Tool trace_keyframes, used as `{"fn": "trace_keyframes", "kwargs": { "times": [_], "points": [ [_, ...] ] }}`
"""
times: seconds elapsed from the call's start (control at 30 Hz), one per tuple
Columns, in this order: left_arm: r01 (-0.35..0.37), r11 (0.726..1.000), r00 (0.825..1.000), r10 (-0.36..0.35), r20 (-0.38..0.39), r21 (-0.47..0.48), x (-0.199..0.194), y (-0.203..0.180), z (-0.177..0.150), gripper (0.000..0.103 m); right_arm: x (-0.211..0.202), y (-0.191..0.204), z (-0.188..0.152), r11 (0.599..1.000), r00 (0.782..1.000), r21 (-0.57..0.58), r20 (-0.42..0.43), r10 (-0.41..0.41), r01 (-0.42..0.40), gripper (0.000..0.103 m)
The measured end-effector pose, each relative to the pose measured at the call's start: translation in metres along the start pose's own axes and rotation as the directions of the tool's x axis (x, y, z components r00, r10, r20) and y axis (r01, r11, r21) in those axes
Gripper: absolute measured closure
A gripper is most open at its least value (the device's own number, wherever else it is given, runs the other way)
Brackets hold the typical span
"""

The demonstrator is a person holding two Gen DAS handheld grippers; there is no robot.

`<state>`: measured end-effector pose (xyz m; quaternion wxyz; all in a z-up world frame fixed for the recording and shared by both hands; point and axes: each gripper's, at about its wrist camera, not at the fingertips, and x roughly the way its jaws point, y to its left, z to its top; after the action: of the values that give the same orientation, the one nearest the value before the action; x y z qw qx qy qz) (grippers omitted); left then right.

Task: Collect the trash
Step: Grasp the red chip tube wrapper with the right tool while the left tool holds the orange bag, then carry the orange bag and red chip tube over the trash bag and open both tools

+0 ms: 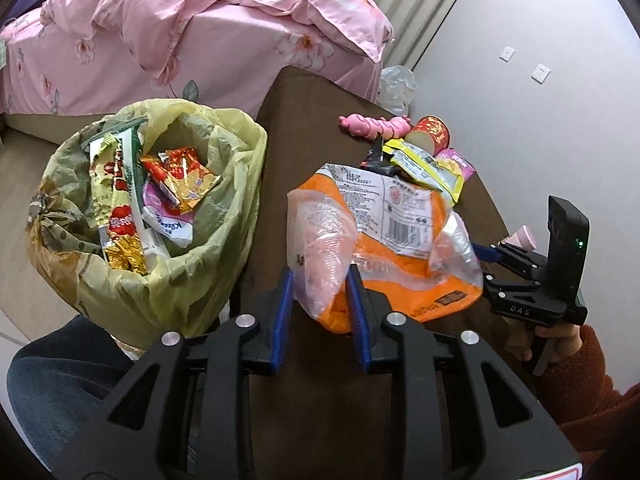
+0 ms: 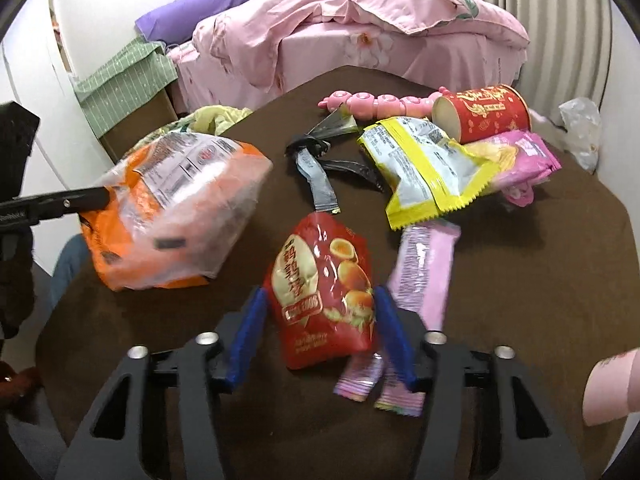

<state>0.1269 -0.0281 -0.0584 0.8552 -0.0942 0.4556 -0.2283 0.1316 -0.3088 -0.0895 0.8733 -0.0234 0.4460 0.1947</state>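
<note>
Two hand-held grippers work over a brown table (image 2: 520, 280) strewn with snack wrappers. The left gripper (image 1: 320, 280) has its blue fingers set around a clear, crinkled flap of the orange bag (image 1: 400, 240); the pads look to be against the plastic on both sides, yet the frames do not settle whether they press it, so a firm grip cannot be confirmed. The orange bag itself lies on the table, just beside the bin bag (image 1: 224, 240), a yellow-green liner standing open off the table's left edge and already holding several wrappers, among them a red packet (image 1: 180, 178).

The right gripper (image 2: 320, 300) has its jaws apart on either side of a red snack bag (image 2: 320, 292). The right finger looks to touch the bag's edge; a narrow gap shows at the left finger. The red snack bag lies flat on the table, partly over a pink wrapper (image 2: 424, 264).

Farther back on the table lie a yellow-edged packet (image 2: 424, 176), a pink packet (image 2: 524, 156), a red paper cup (image 2: 484, 112) on its side, a pink toy (image 2: 372, 102) and a dark torn wrapper (image 2: 316, 164). A bed with pink floral bedding (image 2: 360, 28) stands behind the table.

In the left view a hand (image 1: 560, 336) in a rust-coloured sleeve grasps the right gripper's handle.
</note>
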Motion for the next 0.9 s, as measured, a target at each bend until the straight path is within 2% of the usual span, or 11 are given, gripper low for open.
{"fn": "trace_keyframes", "kwargs": {
  "times": [0.07, 0.1, 0.23, 0.4, 0.57, 0.7, 0.8, 0.83, 0.9],
  "points": [
    [0.006, 1.0, 1.0, -0.006, -0.002, 0.009, 0.001, -0.003, -0.001, 0.074, -0.003, -0.002, -0.004, 1.0, 1.0, 0.018, -0.004, -0.01, 0.01, 0.07],
    [0.007, 1.0, 1.0, -0.007, -0.003, 0.012, 0.002, -0.003, -0.001, 0.074, -0.006, -0.005, -0.007, 0.999, 1.0, 0.029, -0.004, -0.017, 0.018, 0.072],
    [0.031, 0.999, 1.0, -0.031, 0.004, 0.021, 0.0, -0.008, 0.0, 0.067, -0.022, -0.013, -0.016, 0.997, 0.999, 0.074, 0.023, -0.038, 0.036, 0.072],
    [0.085, 0.996, 0.995, -0.086, 0.051, 0.028, -0.009, -0.013, 0.006, 0.058, -0.044, -0.021, -0.02, 0.992, 0.995, 0.114, 0.073, -0.065, 0.056, 0.072],
    [0.055, 0.998, 0.996, -0.056, 0.064, 0.023, -0.004, -0.015, 0.02, 0.058, -0.057, -0.019, -0.02, 0.993, 0.992, 0.114, 0.115, -0.058, 0.045, 0.072],
    [0.049, 0.998, 0.998, -0.048, 0.029, -0.026, 0.011, -0.008, 0.03, 0.058, -0.062, -0.013, -0.02, 0.994, 0.99, 0.097, 0.128, -0.062, 0.049, 0.072],
    [0.016, 0.996, 0.998, -0.021, -0.052, -0.083, 0.027, 0.001, 0.03, 0.058, -0.064, -0.011, -0.022, 0.994, 0.989, 0.093, 0.133, -0.06, 0.048, 0.072],
    [0.024, 0.995, 0.996, -0.032, -0.081, -0.101, 0.033, 0.003, 0.027, 0.058, -0.065, -0.011, -0.022, 0.994, 0.989, 0.095, 0.134, -0.06, 0.048, 0.072],
    [0.024, 0.994, 0.994, -0.036, -0.107, -0.11, 0.039, 0.006, 0.021, 0.064, -0.068, -0.011, -0.024, 0.994, 0.989, 0.1, 0.138, -0.062, 0.049, 0.072]
  ]
}}
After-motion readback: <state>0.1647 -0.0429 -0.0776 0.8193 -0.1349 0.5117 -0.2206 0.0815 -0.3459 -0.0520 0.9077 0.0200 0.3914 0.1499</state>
